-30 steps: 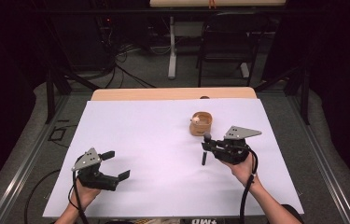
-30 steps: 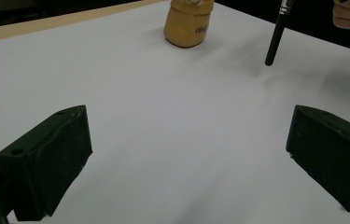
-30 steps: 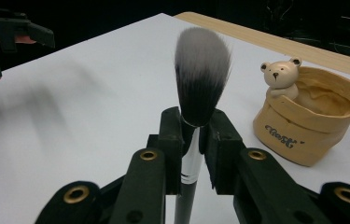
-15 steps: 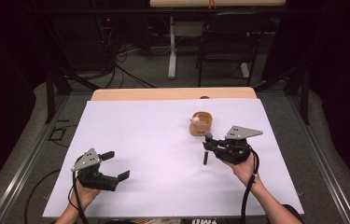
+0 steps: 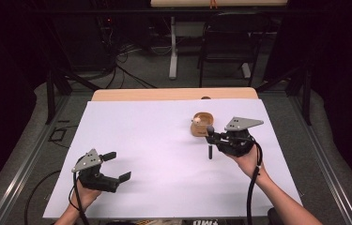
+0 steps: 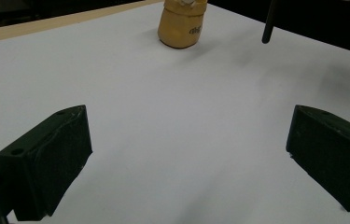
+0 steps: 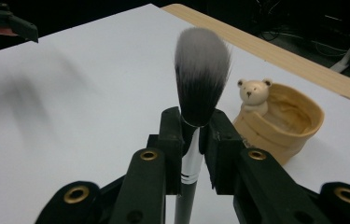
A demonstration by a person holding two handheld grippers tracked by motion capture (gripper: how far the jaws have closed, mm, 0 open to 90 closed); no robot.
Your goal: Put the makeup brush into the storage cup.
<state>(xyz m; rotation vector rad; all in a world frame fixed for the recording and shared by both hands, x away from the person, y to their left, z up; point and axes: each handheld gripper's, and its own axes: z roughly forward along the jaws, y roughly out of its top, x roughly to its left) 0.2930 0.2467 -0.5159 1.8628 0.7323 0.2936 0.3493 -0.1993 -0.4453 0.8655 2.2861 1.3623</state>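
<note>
My right gripper (image 5: 210, 135) (image 7: 192, 132) is shut on a makeup brush (image 7: 200, 74) with a silver ferrule and grey-tipped black bristles. The brush (image 5: 210, 140) stands upright, bristles up, its handle hanging just above the white sheet. Right behind it sits a small tan cup (image 5: 202, 123) (image 7: 284, 123) (image 6: 181, 22) with a bear figure (image 7: 254, 93) on its rim. My left gripper (image 5: 117, 165) (image 6: 182, 154) hovers open near the table's front left, nothing between its jaws.
A white sheet (image 5: 155, 140) covers the wooden table (image 5: 173, 94). Behind the table stand a black chair (image 5: 225, 42) and a desk leg (image 5: 172, 51), with cables on the floor.
The right gripper has lifted the brush a little, so the handle's end is off the sheet. The left gripper has stayed put.
</note>
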